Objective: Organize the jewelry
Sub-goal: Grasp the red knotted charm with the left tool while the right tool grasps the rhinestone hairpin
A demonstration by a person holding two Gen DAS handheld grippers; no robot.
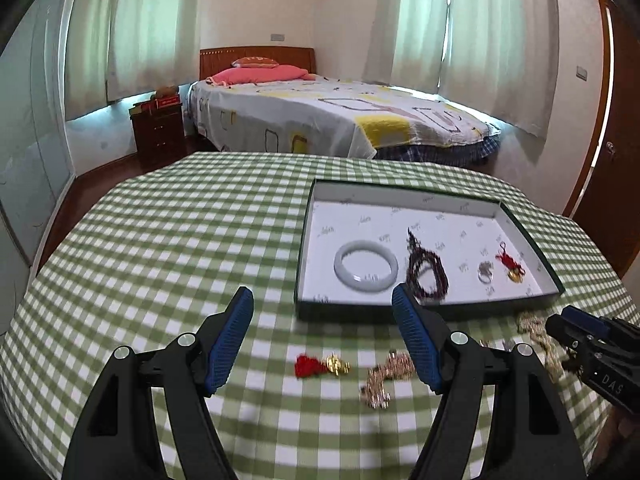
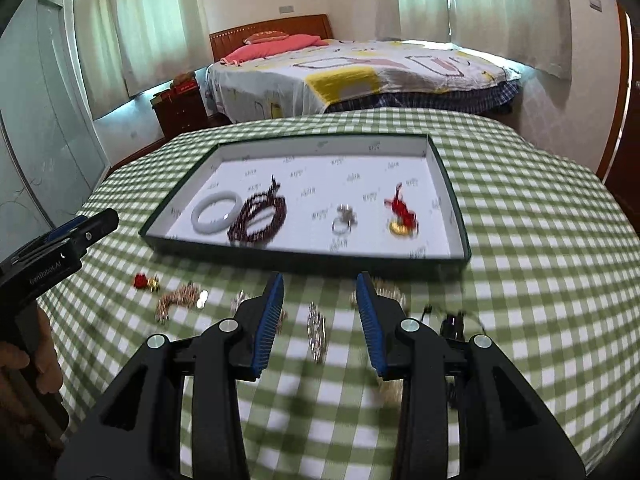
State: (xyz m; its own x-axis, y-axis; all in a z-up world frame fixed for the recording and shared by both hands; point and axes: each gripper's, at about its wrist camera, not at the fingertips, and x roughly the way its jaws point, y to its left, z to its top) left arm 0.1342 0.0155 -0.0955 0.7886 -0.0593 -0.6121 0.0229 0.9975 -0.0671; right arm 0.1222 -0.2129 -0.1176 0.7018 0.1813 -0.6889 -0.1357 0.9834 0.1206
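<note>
While both hover, right gripper (image 2: 320, 292) spreads over silver chain (image 2: 317, 332).

Both wrist views low over table, facing bed; share tray (image 1: 432, 208) (image 2: 320, 148); right view blurred, seemingly closer.

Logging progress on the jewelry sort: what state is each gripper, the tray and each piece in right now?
Left gripper: open, empty.
Right gripper: open, empty.
Dark green shallow tray: lidless, on the checked cloth.
White jade bangle: flat in tray.
Dark red bead bracelet: coiled in tray.
Silver ring: in tray.
Red-tasselled gold charm: in tray.
Second red-and-gold charm: outside tray.
Rose-gold chain: bunched, outside tray.
Silver chain: outside tray.
</note>
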